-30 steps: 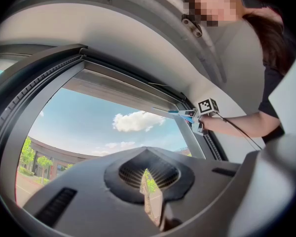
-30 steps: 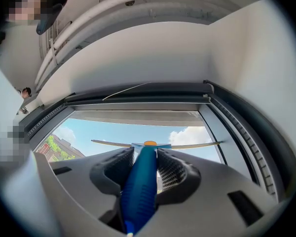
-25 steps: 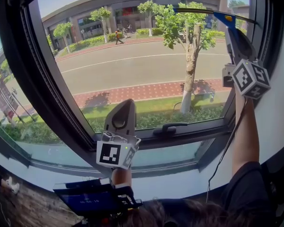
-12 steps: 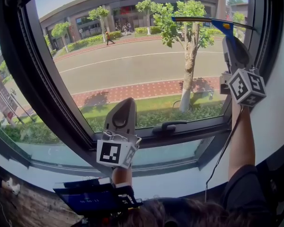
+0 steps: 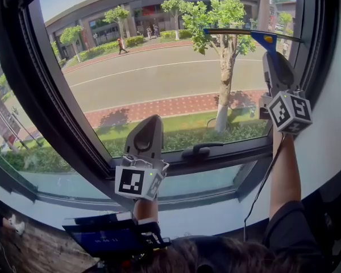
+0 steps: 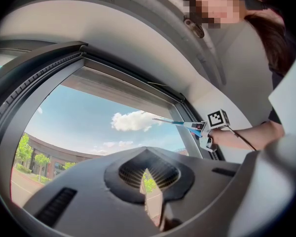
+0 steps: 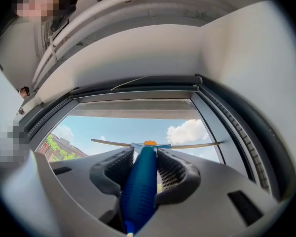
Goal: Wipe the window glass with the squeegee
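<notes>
Window glass [image 5: 159,84] facing a sunny street, squeegee [image 5: 265,37] high at the pane's right side.
Right gripper [image 5: 275,67] fingers clenched on the squeegee's blue handle, blade level near the right frame. Left gripper [image 5: 146,131] low at the bottom frame, fingers closed together on nothing, just left of the window latch [image 5: 202,149].

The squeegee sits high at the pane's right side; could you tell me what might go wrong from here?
1. The squeegee blade's right end lies close to the window frame; it could snag there.
2. The right gripper holds it alone, by the handle, so the blade might twist and leave streaks.
3. A straight pull down could run into the window handle below.
</notes>
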Demonstrator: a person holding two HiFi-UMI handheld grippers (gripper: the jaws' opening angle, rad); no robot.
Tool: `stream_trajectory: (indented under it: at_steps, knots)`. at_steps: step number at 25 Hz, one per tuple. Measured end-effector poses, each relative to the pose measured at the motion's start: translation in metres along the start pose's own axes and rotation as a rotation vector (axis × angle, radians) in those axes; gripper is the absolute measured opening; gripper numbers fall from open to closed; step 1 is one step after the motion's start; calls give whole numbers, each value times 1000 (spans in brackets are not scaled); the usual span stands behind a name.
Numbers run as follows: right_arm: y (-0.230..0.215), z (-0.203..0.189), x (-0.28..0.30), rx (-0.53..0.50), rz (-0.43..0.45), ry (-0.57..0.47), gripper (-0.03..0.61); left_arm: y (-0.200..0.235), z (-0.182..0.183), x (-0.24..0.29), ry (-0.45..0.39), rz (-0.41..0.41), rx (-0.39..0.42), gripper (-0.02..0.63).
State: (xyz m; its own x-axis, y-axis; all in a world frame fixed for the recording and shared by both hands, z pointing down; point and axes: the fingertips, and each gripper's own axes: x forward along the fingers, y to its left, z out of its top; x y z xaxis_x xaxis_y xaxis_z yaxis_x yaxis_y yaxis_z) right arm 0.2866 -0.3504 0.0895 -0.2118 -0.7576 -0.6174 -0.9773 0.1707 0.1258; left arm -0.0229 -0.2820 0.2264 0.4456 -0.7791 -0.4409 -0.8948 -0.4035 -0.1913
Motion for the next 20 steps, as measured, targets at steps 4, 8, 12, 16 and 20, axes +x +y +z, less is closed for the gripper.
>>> stream_trajectory:
  at_steps: [4,8,12,16,20]
  knots:
    - [2,-6,-6,5,-3,11,143,-3,-1,2,7,-8,5,2]
    - [4,-15,-15,9,-8,20,143,-5,-5,2,17,-14,6,2]
    - [6,-23,-24,15,-3,39,143,-8,-2,6,12,-13,-11,2]
    - [9,-33,-34,18,-3,62,143,-8,-2,7,16,-7,-13,2]
    - [12,-46,-41,30,-2,72,143,-6,-7,8,28,3,-30,2]
